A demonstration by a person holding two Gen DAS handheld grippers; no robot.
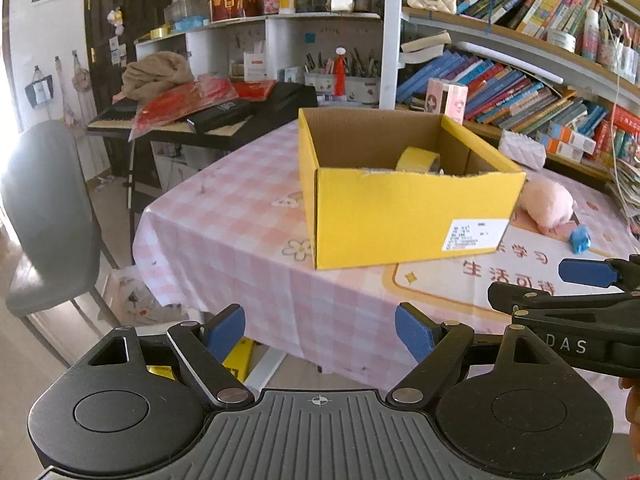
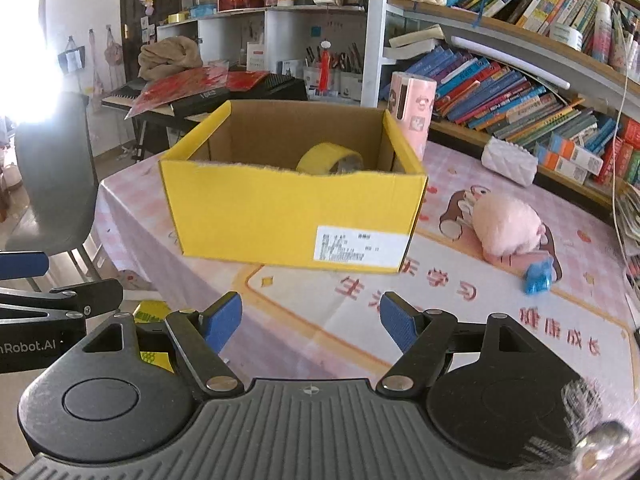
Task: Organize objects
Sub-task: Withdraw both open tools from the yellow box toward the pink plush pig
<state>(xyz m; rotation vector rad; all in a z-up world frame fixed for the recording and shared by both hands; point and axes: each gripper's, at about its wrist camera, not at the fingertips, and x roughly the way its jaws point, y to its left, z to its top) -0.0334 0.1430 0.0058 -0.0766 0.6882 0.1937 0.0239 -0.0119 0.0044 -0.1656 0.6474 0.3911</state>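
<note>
Pink-checked tablecloth (image 2: 132, 216) carries an open yellow cardboard box (image 2: 288, 216) w/ a yellow tape roll (image 2: 330, 158) inside, box sitting ahead of both claws & well apart from them. Fluffy pink plush toy (image 2: 506, 224) lies right of the box, small blue crumpled wrapper (image 2: 538, 278) just beside it. Left gripper (image 1: 320, 334) & right gripper (image 2: 310, 322) both hover w/ jaws spread, nothing between pads.

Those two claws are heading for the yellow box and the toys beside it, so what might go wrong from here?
The yellow cardboard box sits near the table's corner, so a push might slide it toward the edge. The small blue toy lies against the pink plush toy, so the right claw might catch both. The left claw travels close beside the right one; they might bump.
</note>
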